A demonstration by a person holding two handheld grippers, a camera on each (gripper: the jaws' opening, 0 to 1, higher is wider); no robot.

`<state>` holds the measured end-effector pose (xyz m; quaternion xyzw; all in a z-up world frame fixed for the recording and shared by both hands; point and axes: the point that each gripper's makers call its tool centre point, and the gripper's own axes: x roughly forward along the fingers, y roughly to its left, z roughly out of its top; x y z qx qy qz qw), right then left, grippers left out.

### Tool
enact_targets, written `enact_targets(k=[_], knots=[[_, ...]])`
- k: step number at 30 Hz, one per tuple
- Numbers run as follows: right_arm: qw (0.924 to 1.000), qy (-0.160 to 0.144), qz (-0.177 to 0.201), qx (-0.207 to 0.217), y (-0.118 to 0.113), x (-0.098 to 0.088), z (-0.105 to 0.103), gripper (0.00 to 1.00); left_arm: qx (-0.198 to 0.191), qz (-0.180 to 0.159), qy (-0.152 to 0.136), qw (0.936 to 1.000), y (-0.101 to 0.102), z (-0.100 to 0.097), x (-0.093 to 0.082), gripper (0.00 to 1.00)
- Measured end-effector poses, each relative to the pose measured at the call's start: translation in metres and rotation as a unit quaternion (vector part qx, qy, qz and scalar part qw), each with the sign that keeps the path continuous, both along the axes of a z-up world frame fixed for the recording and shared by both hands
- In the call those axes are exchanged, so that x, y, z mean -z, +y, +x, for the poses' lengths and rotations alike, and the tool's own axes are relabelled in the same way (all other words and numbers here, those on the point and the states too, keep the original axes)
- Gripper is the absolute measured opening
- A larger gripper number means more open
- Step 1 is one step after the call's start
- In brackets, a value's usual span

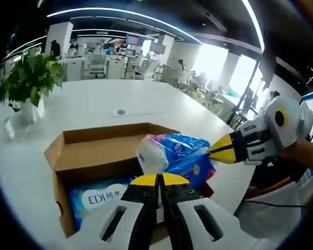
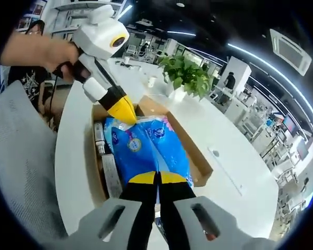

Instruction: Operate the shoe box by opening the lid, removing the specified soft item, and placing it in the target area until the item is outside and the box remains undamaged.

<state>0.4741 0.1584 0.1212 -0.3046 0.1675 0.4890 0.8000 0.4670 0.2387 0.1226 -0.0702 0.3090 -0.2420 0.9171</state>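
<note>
Both grippers clenched on blue tissue pack (image 1: 180, 151): left gripper (image 1: 157, 179) at one end, right gripper (image 2: 157, 177) at other. Pack above open box (image 1: 94, 151) near table (image 1: 120, 99) edge.

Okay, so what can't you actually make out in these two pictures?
- Left gripper view: the rest of the print on the pack lying in the shoe box, hidden by the left hand-held gripper and the box wall.
- Right gripper view: the box floor, covered by the blue tissue pack.
- Right gripper view: the dark item beside the pack, too blurred to identify.
</note>
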Motion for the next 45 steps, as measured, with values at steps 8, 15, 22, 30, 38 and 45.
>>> enact_targets(k=[8,15,22,30,38,45], knots=[[0.9999,-0.005,0.012,0.001,-0.015,-0.011,-0.009,0.0,0.01,-0.015,-0.015,0.9997,-0.014,-0.008,-0.014,0.0],[0.9997,-0.012,0.018,0.012,-0.031,-0.018,-0.015,0.0,0.024,-0.022,-0.024,0.9992,-0.031,-0.01,-0.018,0.0],[0.999,-0.019,0.031,0.025,-0.047,-0.03,-0.015,0.0,0.034,-0.038,-0.031,0.9983,-0.045,-0.011,-0.025,0.0],[0.9984,-0.03,0.035,0.031,-0.055,-0.041,-0.018,0.0,0.041,-0.051,-0.034,0.9973,-0.054,-0.013,-0.032,0.0],[0.9982,-0.057,-0.018,0.01,-0.064,-0.062,-0.02,0.0,0.05,-0.069,-0.041,0.9955,-0.071,-0.013,-0.04,0.0],[0.9984,-0.044,-0.034,0.009,-0.082,-0.055,-0.013,0.0,0.047,-0.094,-0.046,0.9934,-0.082,-0.007,-0.044,0.0]])
